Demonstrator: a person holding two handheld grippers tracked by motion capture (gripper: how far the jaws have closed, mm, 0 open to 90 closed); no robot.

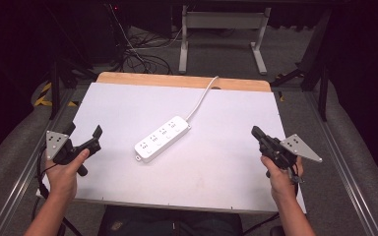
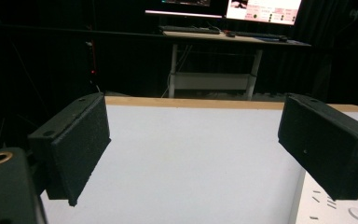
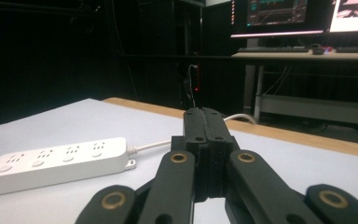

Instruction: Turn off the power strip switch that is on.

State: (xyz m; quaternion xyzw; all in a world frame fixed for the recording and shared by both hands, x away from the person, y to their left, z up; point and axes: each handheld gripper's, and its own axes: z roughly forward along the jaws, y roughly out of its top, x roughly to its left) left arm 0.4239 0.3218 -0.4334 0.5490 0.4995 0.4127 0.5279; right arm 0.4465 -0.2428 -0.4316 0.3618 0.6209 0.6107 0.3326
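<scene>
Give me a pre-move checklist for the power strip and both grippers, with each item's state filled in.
1. Power strip lies flat on the white table, sockets up: ok.
2. Strip free of both grippers, nothing touching it: ok.
3. Left gripper jaws stand wide apart, nothing between them: ok for grasping.
4. Right gripper jaws closed on each other, holding nothing: not ok for grasping until opened.
5. Cable runs off the far edge of the table; slack beyond the edge: cannot tell.
6. Sockets empty, no plug inserted: ok.
</scene>
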